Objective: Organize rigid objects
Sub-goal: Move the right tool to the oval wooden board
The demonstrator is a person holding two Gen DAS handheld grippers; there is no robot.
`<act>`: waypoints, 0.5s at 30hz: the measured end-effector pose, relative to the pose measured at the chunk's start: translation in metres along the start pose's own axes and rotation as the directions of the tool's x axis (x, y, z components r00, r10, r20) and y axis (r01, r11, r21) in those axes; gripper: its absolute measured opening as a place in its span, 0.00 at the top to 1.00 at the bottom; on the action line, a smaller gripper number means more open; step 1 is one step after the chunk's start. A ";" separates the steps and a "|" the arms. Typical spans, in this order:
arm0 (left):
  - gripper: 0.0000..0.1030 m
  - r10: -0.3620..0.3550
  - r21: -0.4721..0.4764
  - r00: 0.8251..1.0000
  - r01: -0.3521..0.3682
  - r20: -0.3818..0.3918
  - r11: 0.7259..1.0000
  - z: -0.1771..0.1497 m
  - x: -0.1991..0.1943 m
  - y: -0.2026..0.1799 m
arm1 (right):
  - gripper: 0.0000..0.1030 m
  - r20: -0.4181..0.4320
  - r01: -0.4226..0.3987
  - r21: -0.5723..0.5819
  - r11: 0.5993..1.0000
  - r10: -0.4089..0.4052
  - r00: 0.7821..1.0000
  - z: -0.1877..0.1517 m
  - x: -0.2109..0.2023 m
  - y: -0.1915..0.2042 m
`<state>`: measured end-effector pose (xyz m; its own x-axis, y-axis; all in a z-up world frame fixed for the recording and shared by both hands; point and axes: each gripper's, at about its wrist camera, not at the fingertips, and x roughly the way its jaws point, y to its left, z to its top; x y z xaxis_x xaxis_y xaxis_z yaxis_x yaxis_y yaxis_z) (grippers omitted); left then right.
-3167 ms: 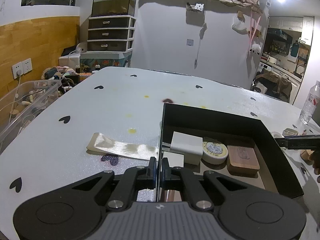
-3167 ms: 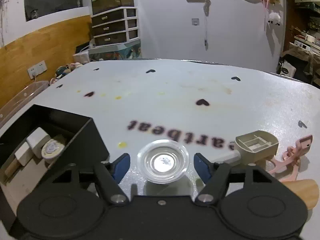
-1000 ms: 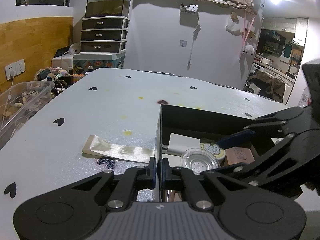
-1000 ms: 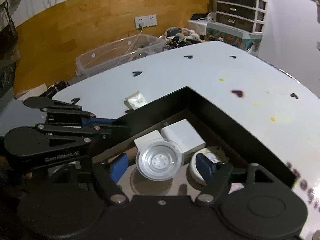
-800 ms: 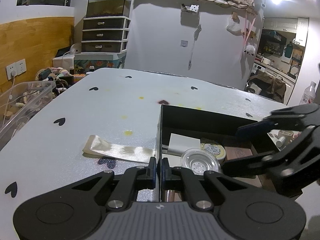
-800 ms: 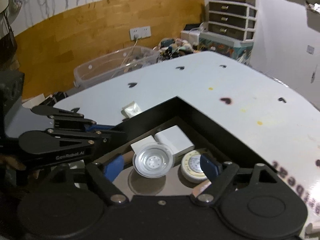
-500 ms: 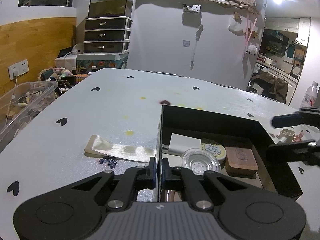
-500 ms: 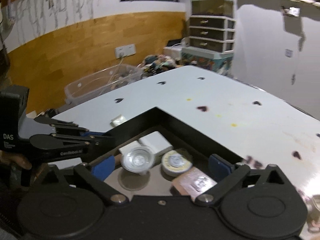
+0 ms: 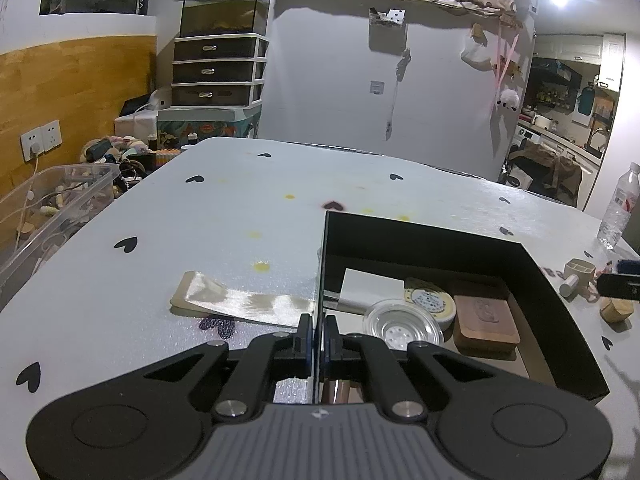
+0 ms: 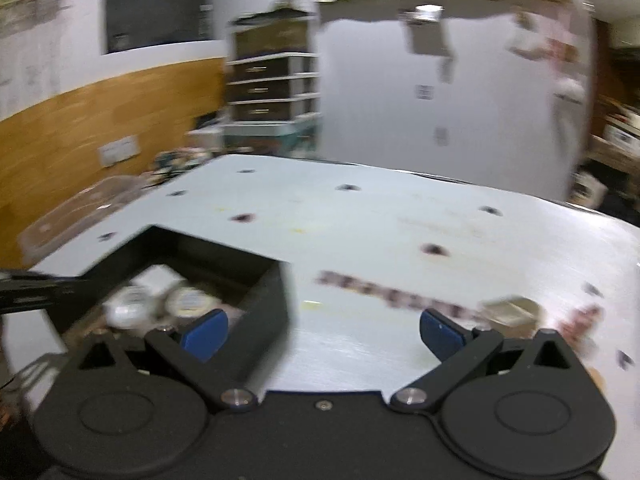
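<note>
A black box [image 9: 448,236] lies on the white table. My left gripper [image 9: 316,334] is shut on its left wall. Inside lie a clear round dish [image 9: 402,322], a white block [image 9: 370,288], a round tin [image 9: 430,302] and a brown wooden slab [image 9: 486,322]. My right gripper [image 10: 322,332] is open and empty, right of the box [image 10: 264,300]; its finger shows at the left wrist view's right edge [image 9: 618,284]. The right wrist view is blurred. A beige plastic piece [image 9: 578,272], also in the right wrist view [image 10: 510,312], and a wooden cap [image 9: 616,310] lie right of the box.
A shiny flat packet [image 9: 236,300] lies left of the box. A water bottle [image 9: 618,212] stands at the far right table edge. A pink object [image 10: 580,320] lies by the beige piece. A clear storage bin [image 9: 48,208] stands off the table's left side.
My right gripper carried the clear dish into the box, let it go, opened wide and swung away to the right. My left gripper kept its hold on the box wall.
</note>
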<state>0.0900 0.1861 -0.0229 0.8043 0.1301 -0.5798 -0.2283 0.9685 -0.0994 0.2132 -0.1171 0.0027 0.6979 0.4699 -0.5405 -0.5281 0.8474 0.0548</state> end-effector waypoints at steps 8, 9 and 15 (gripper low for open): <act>0.96 0.001 0.003 1.000 -0.001 0.000 1.000 0.000 0.000 -0.001 | 0.00 -0.048 0.236 0.097 0.967 -0.233 0.971 -0.015 0.007 -0.067; 0.96 0.001 0.003 1.000 -0.001 0.000 1.000 0.000 0.000 -0.001 | 0.00 -0.055 0.239 0.086 0.967 -0.235 0.970 -0.018 0.009 -0.077; 0.96 0.003 0.003 1.000 -0.003 -0.001 1.000 0.000 0.000 -0.001 | 0.00 -0.110 0.316 0.132 0.940 -0.303 0.947 -0.027 0.018 -0.126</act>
<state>0.0902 0.1854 -0.0224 0.8030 0.1327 -0.5810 -0.2291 0.9687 -0.0954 0.2794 -0.2217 -0.0368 0.7676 0.1608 -0.6205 -0.2117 0.9773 -0.0086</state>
